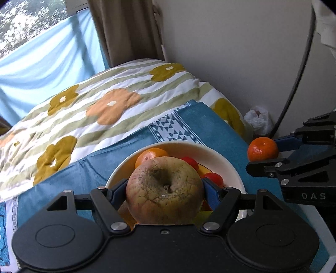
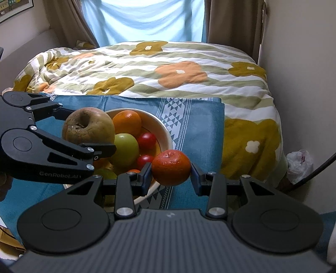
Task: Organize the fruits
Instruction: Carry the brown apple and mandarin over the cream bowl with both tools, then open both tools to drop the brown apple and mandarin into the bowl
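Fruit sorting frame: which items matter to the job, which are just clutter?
Job:
- wrinkled apple, held in left tool
- mandarin, held in right tool
- bowl with orange, green fruit, red tomatoes

Clutter:
- blue cloth
- floral duvet
- plastic bag
- curtains

Floral quilted bed (image 2: 168, 69) beneath blue-draped window (image 2: 147, 19), beige walls (image 1: 231, 42)

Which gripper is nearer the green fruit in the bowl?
Left. The left gripper, shut on the apple, hangs right over the green fruit; the right gripper, holding the mandarin, sits beyond the bowl rim.
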Tool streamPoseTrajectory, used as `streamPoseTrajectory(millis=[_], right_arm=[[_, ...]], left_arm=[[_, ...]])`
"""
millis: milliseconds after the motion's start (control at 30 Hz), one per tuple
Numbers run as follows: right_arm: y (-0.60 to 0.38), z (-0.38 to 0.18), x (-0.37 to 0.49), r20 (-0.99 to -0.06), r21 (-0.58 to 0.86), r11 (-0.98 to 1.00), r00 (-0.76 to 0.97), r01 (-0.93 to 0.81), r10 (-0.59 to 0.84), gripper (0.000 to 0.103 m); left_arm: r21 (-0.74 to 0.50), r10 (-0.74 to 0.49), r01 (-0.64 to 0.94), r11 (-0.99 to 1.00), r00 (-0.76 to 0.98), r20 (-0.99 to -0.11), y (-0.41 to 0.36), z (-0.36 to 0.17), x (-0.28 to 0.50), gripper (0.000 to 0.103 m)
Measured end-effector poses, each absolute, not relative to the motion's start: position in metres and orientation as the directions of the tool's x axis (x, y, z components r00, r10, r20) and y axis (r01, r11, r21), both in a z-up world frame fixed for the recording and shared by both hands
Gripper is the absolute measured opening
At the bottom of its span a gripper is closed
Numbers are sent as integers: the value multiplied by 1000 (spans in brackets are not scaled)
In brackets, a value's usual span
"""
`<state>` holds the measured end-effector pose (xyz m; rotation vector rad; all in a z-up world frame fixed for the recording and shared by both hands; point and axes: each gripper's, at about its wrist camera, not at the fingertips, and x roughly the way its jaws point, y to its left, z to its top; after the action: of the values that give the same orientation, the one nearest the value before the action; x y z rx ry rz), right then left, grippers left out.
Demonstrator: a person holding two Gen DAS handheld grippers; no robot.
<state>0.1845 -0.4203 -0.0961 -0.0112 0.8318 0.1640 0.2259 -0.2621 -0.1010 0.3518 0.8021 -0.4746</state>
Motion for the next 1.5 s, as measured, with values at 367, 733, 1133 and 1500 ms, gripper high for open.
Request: streamPoseTrajectory(millis=[367,733,1133,1500], right_arm=[[-417,-95,191,-728,67,983,665,-173,166,54],[-417,-96,193,-734,85,981,655,-174,179,54],[-415,-101,206,-731,105,976,650,-193,207,54],[-405,-118,238,-728,111,959,636,-259,256,55]], left_arm=[[186,-231,525,831,629,-743,-264,-100,221,95],[150,-228,503,851,612,-758,-252,-106,232,95],[118,-213,439,891,631,-746,-223,-90,223,95],[103,-160,350,931,647,-746,-200,-86,218,95]])
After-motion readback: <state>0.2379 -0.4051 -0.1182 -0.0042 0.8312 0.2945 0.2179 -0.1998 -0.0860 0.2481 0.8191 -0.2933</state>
